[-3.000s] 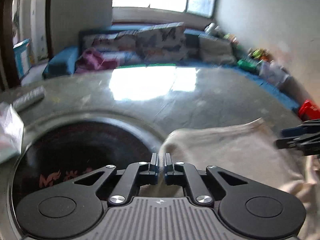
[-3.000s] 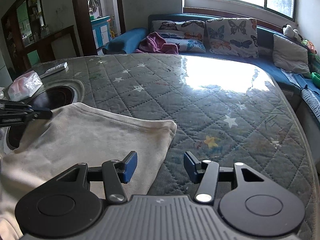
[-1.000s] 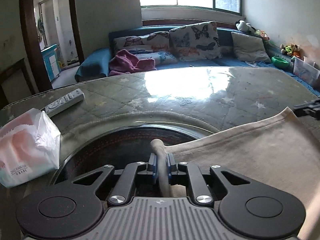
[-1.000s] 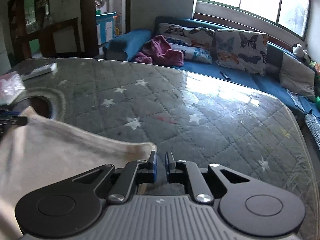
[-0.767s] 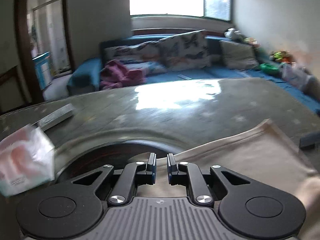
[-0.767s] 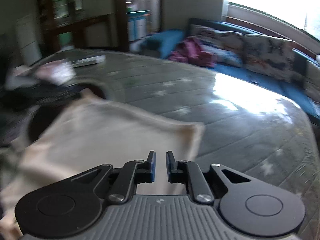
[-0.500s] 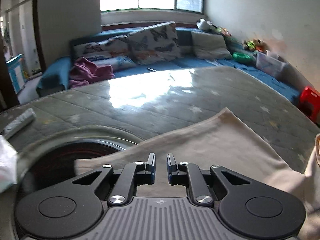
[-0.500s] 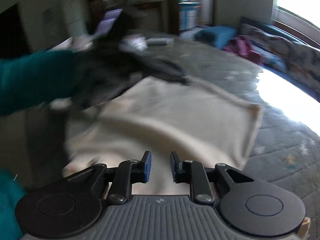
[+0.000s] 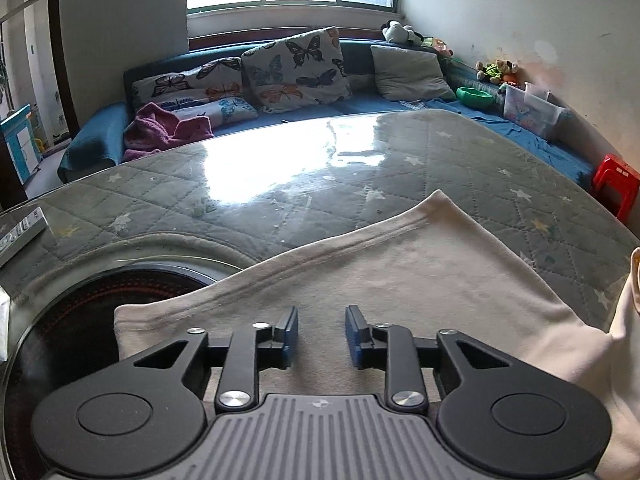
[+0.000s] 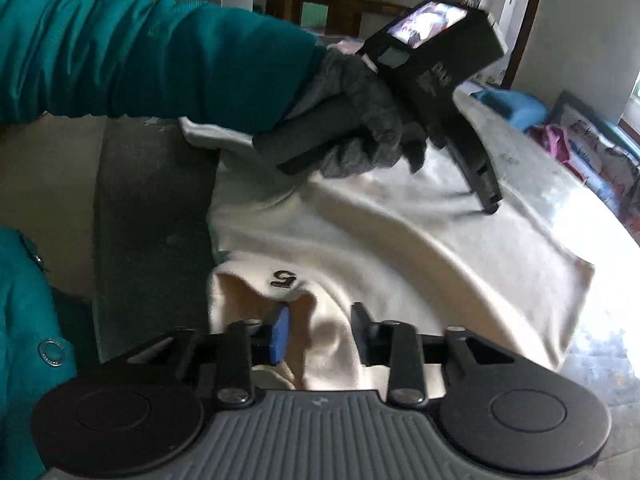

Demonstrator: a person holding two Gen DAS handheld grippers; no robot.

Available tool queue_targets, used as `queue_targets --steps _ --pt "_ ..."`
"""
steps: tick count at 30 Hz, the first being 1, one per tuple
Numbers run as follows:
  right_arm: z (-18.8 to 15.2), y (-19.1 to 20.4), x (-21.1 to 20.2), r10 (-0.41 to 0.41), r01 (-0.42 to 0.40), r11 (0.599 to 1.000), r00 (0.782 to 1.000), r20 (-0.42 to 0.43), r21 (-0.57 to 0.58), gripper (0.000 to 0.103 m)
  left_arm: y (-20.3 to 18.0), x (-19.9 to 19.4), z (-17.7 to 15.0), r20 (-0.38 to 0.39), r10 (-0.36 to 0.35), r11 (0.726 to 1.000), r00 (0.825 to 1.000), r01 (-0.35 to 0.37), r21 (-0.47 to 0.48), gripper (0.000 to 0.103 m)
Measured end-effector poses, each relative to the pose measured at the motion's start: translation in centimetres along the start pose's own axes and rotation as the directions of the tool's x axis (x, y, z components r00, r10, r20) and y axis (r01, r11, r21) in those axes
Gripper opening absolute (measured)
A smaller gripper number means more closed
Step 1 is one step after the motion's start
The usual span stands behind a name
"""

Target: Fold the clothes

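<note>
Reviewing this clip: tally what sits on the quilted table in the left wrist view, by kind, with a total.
Cream fabric garment: 1
Grey remote control at the left edge: 1
White packet, barely in view at the left edge: 1
Total: 3, all on the grey quilted table.

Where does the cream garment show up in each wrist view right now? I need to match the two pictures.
Left wrist view: the cream garment fills the lower centre and right, spread flat under the open left gripper.
Right wrist view: the garment fills the centre, its neck end between the open jaws of the right gripper.
Shared landmark: the purple cloth on the blue sofa.
</note>
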State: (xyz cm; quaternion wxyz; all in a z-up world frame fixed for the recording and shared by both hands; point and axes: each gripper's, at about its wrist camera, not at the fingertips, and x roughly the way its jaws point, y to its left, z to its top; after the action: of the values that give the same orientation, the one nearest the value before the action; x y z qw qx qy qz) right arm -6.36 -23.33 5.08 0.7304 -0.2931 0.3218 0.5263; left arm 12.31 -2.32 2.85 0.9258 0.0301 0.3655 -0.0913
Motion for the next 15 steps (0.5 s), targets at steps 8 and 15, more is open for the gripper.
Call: queue_targets --steps 8,15 --pt "-0.5 0.4 -1.0 0.068 -0.068 0.997 0.998 -0.013 0.032 0.002 0.1 -0.1 -0.2 0.012 0.007 1.000 1.000 -0.007 -0.004 0.033" --pt "-0.9 0.6 -1.8 0.128 -0.126 0.990 0.992 -0.022 0.061 0.004 0.4 -0.3 -0.3 0.017 0.024 1.000 1.000 -0.023 -0.012 0.042"
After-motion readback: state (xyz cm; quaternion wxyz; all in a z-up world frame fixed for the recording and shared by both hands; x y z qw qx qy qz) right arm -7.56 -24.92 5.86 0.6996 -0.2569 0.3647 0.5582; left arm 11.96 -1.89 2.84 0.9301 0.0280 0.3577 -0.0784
